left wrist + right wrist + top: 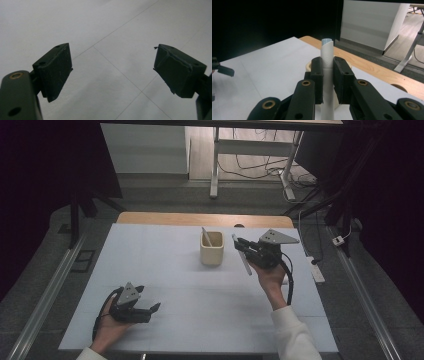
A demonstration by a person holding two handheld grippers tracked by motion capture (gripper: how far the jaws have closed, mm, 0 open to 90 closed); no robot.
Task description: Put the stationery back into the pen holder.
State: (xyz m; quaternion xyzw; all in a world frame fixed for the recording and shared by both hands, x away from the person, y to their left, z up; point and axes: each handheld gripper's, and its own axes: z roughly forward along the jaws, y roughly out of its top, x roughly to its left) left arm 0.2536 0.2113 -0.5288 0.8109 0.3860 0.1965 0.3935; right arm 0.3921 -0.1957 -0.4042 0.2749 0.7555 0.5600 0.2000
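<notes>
White table (200,290) holds a cup (212,251); the right tool (242,249) pinches a stick (245,262) that should go in next, while the left tool (150,309) is spread wide.

Worktop (165,270) – white sheet with faint thin grid lines; a light wood edge shows along the far side. Cup (212,251) – plain cream, no pattern. Stick (327,75) in the right tongs (328,75) – white, pale blue at the tip. Both tongs black, brass-coloured rivets at the joints; left tongs (150,311) black too, pads (56,70) matte and speckled with dust. Grey three-cornered plates on top. Sleeve (295,335) white. Floor (50,265) grey; surround dark.
</notes>
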